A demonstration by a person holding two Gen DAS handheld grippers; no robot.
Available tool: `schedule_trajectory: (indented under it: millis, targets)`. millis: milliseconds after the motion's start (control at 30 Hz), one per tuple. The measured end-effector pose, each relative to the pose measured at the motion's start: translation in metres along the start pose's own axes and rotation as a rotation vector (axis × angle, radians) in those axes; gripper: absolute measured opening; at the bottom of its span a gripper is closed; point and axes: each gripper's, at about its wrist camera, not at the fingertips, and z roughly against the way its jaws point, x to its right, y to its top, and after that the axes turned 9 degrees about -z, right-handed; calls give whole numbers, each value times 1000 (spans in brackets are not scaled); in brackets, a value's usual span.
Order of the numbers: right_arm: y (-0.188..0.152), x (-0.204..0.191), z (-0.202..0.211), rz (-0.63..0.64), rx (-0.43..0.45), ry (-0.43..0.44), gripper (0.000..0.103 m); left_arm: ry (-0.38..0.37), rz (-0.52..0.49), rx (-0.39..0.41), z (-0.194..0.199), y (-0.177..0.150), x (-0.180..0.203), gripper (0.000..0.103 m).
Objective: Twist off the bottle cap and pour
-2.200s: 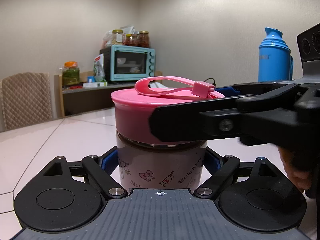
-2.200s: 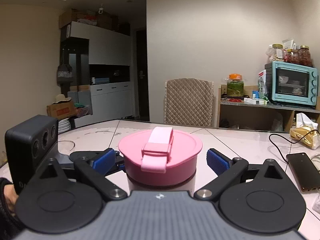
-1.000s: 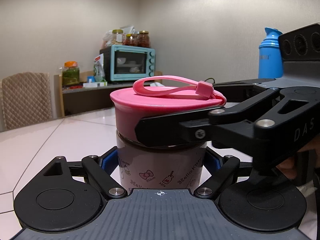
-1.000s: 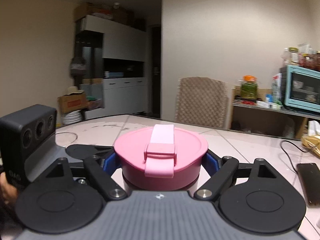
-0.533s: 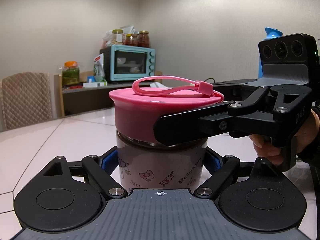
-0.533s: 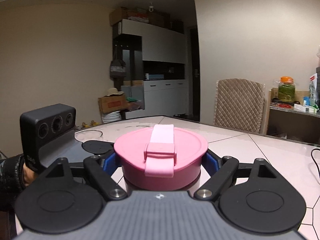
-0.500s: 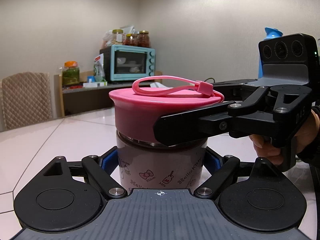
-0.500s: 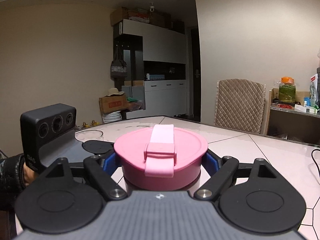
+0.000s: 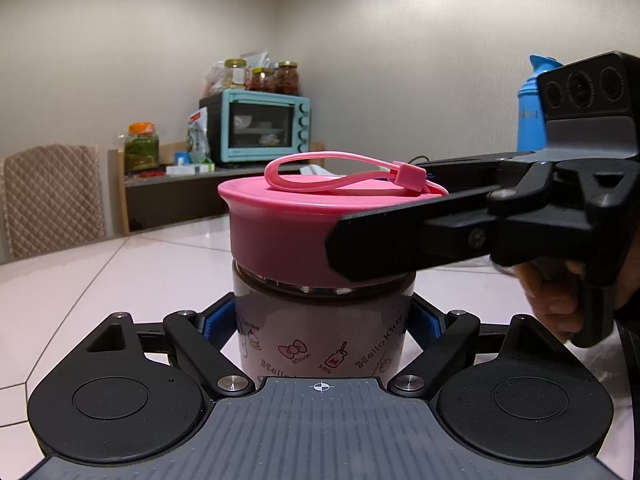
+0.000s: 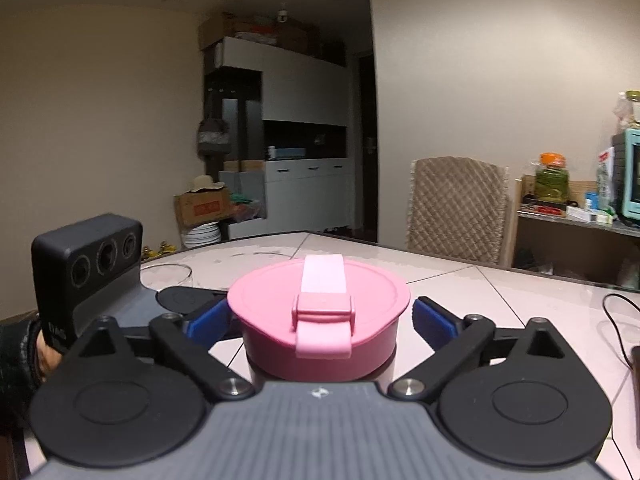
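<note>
A squat bottle (image 9: 320,336) with a pale Hello Kitty body stands on the white table (image 9: 120,280). Its wide pink cap (image 9: 288,232) carries a pink strap loop (image 9: 344,172). My left gripper (image 9: 320,324) is shut on the bottle body, blue pads against both sides. My right gripper (image 10: 320,320) straddles the pink cap (image 10: 320,312) with its blue pads (image 10: 434,322) a little off the cap's sides, so it is open. In the left wrist view the right gripper's black finger (image 9: 420,248) reaches across the cap's near side.
A blue thermos (image 9: 532,112) stands behind the right gripper. A glass (image 10: 168,276) sits on the table beside the left gripper's body. A phone edge (image 10: 635,360) and a black cable (image 10: 620,316) lie at the right. A quilted chair (image 10: 456,208) stands at the far edge.
My right gripper had been shut on the cap and swung around it; now its pads have come off the cap's sides. The left gripper and bottle body have stayed still.
</note>
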Motion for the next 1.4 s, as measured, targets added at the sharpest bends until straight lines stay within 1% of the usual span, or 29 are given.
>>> schedule_trajectory:
  millis: [100,200,267,400,433,533,633,867,967,1067,1133,1200,1400]
  targets:
    - [-2,-8,3,-15,15,-47,99,0,0,0,0,0,0,90]
    - [-8,-19,2,-6,23,-122,99,0,0,0,0,0,0,90]
    - [-9,-25,2,-2,31,-138,99,0,0,0,0,0,0,90]
    - [-13,-34,0,1,46,-195,99,0,0,0,0,0,0,90]
    - [-13,-36,-1,-8,51,-221,99,0,0,0,0,0,0,90]
    - [-15,-36,-4,-53,58,-249,99,0,0,0,0,0,-1,90]
    - [-16,-37,-10,-65,58,-288,99,0,0,0,0,0,0,90]
    - [-18,-38,-15,-78,57,-290,98,2,0,2,1,0,0,90]
    - [-17,-40,-17,-72,63,-306,97,2,0,2,1,0,0,90]
    - [-17,-41,-17,-72,61,-313,91,2,0,2,1,0,0,90]
    - [-17,-42,-17,-68,60,-319,91,2,0,2,1,0,0,90]
    - [-17,-42,-17,-67,57,-320,87,2,0,2,1,0,0,90]
    - [-20,-46,-18,-50,55,-326,85,2,0,1,1,0,0,90]
